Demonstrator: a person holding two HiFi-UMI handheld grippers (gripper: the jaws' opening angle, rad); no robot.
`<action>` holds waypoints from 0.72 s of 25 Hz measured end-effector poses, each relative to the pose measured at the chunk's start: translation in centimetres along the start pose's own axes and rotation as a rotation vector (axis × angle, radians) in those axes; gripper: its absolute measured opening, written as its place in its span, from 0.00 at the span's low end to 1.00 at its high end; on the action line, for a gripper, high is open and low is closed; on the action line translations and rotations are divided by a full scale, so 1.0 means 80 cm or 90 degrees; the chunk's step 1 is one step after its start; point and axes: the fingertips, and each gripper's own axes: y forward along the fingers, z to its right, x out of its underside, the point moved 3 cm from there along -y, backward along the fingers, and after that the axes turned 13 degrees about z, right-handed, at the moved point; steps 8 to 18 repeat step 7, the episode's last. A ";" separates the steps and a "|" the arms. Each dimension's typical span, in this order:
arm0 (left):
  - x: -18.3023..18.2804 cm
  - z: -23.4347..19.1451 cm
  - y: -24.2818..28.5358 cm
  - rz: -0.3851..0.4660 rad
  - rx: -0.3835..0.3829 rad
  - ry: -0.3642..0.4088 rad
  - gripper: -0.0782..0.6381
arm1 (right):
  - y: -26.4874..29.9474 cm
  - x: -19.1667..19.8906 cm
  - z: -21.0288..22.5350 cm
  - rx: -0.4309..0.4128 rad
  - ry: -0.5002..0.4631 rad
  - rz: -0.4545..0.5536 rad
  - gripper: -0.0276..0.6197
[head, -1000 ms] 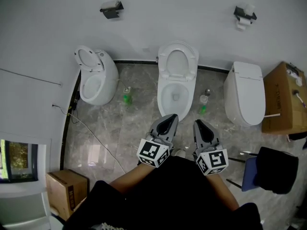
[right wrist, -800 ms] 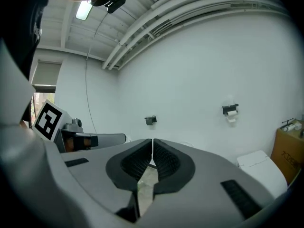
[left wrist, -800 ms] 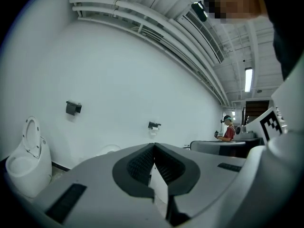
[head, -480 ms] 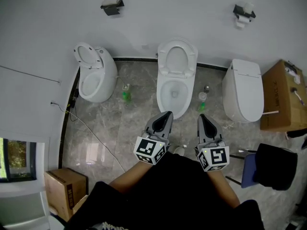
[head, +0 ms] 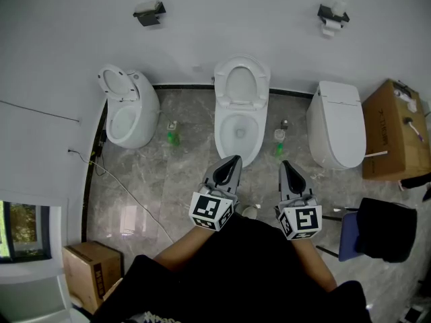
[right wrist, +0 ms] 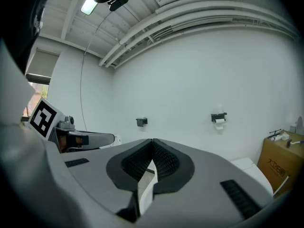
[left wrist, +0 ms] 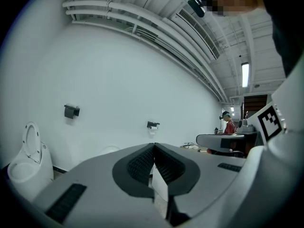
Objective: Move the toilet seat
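We hold the left gripper (head: 231, 161) and right gripper (head: 288, 165), jaws pressed together on nothing, before the toilet (head: 225, 134); its seat (head: 224, 86) seems raised.

Low in the centre of the head view, the person holds both tools out in front of the body, side by side and a little apart. The left hand-held gripper (head: 234, 159) points up the frame and leans slightly right; the right hand-held gripper (head: 285, 163) leans slightly left. Each carries its marker cube (head: 214, 212) nearest the body, and bare forearms (head: 180, 252) run back from them to the lower edge. In the left gripper view, the left hand-held gripper (left wrist: 154, 146) has its jaws pressed together with nothing between them. The right hand-held gripper (right wrist: 152, 141) is likewise closed and empty in its own view.
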 end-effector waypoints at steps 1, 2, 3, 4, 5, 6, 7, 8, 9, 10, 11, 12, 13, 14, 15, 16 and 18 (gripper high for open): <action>0.001 -0.002 0.000 -0.001 -0.004 -0.001 0.13 | -0.001 0.000 0.003 0.005 0.001 0.001 0.09; 0.001 -0.005 -0.001 -0.002 -0.010 -0.002 0.13 | -0.001 -0.001 0.006 0.012 0.003 0.001 0.09; 0.000 -0.008 -0.002 -0.002 -0.016 -0.001 0.13 | -0.001 -0.002 0.008 0.019 0.005 0.001 0.09; -0.001 -0.012 -0.004 -0.002 -0.023 0.002 0.13 | -0.001 -0.002 0.010 0.023 0.006 0.001 0.09; -0.002 -0.016 -0.005 -0.002 -0.030 0.007 0.13 | -0.001 -0.002 0.012 0.026 0.006 0.001 0.09; -0.003 -0.020 -0.007 -0.002 -0.037 0.013 0.13 | -0.001 -0.002 0.014 0.028 0.003 0.001 0.09; -0.004 -0.024 -0.008 -0.002 -0.043 0.020 0.13 | -0.001 -0.002 0.015 0.030 0.000 0.001 0.09; -0.004 -0.024 -0.008 -0.002 -0.043 0.020 0.13 | -0.001 -0.002 0.015 0.030 0.000 0.001 0.09; -0.004 -0.024 -0.008 -0.002 -0.043 0.020 0.13 | -0.001 -0.002 0.015 0.030 0.000 0.001 0.09; -0.004 -0.024 -0.008 -0.002 -0.043 0.020 0.13 | -0.001 -0.002 0.015 0.030 0.000 0.001 0.09; -0.004 -0.024 -0.008 -0.002 -0.043 0.020 0.13 | -0.001 -0.002 0.015 0.030 0.000 0.001 0.09; -0.004 -0.024 -0.008 -0.002 -0.043 0.020 0.13 | -0.001 -0.002 0.015 0.030 0.000 0.001 0.09; -0.004 -0.024 -0.008 -0.002 -0.043 0.020 0.13 | -0.001 -0.002 0.015 0.030 0.000 0.001 0.09; -0.004 -0.024 -0.008 -0.002 -0.043 0.020 0.13 | -0.001 -0.002 0.015 0.030 0.000 0.001 0.09; -0.004 -0.024 -0.008 -0.002 -0.043 0.020 0.13 | -0.001 -0.002 0.015 0.030 0.000 0.001 0.09; -0.004 -0.024 -0.008 -0.002 -0.043 0.020 0.13 | -0.001 -0.002 0.015 0.030 0.000 0.001 0.09; -0.004 -0.024 -0.008 -0.002 -0.043 0.020 0.13 | -0.001 -0.002 0.015 0.030 0.000 0.001 0.09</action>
